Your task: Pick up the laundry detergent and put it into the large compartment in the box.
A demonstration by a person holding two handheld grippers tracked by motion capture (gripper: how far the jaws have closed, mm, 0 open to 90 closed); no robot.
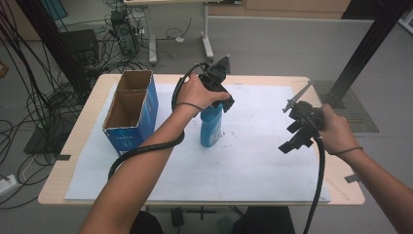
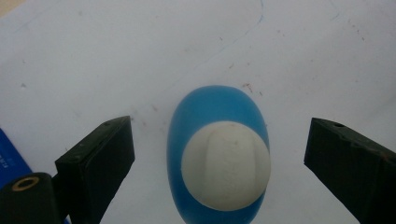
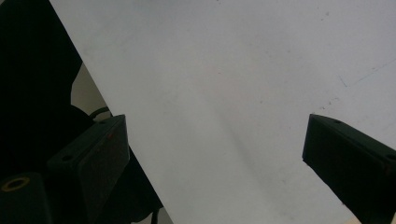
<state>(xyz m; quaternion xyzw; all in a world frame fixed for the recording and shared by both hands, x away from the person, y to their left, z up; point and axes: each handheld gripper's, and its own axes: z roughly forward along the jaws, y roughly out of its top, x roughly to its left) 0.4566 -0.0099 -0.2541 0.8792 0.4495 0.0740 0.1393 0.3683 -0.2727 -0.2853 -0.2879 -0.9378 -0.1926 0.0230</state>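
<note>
Blue bottle [image 1: 211, 127] with white cap [image 2: 226, 164] stands upright on the white sheet [image 1: 253, 161] covering the tabletop [image 1: 92, 100], about mid-table, just right of the blue cardboard box [image 1: 132, 111]. Box is open-topped, two compartments, both look empty from the high view. Left gripper [image 1: 220, 100] hangs directly over the bottle, pointing down; person's left hand [image 1: 197, 95] wraps its handle, cable looping back along the forearm. In the left gripper view the cap sits between the two black fingers [image 2: 100, 156], gap on both sides, no contact: fingers released, spread wide either side of the bottle top. Sliver of the blue box at that view's lower left edge. Right gripper [image 1: 291, 139] held in the right hand [image 1: 336, 130] near the table's right edge, well apart from the bottle, above the sheet. Right gripper view: fingers [image 3: 95, 154] spread wide, released, nothing between them, plain white sheet below, with its edge and dark floor area at left.
</note>
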